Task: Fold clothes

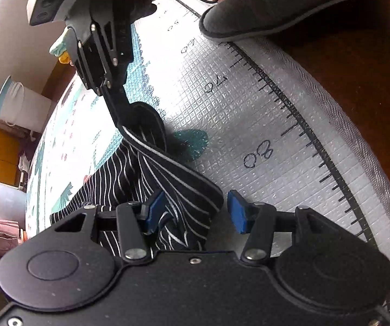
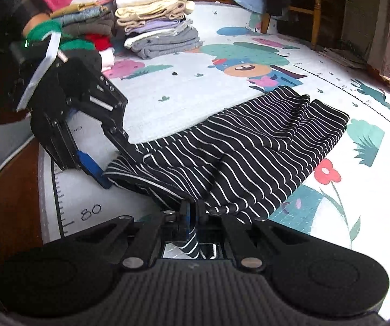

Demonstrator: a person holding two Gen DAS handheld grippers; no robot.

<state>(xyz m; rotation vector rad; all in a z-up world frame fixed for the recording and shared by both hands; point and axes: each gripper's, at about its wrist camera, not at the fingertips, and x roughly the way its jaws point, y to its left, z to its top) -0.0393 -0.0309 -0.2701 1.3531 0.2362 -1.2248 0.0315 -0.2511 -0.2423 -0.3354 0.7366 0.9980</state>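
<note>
A black garment with thin white stripes (image 2: 249, 146) lies spread on a printed play mat (image 2: 195, 87). My right gripper (image 2: 193, 212) is shut on the garment's near edge; it also shows in the left wrist view (image 1: 140, 133) pinching the waistband. My left gripper (image 1: 195, 212) is open, its blue pads (image 1: 237, 212) on either side of the garment's corner (image 1: 184, 190). In the right wrist view the left gripper (image 2: 113, 168) sits at the garment's left corner by the mat's ruler edge.
Stacks of folded clothes (image 2: 157, 16) stand at the mat's far side. A grey slipper (image 1: 276, 8) rests on the mat's edge by the ruler marks (image 1: 290, 103). Brown floor (image 2: 7, 203) lies left of the mat. A wooden chair (image 2: 303, 5) stands at the far right.
</note>
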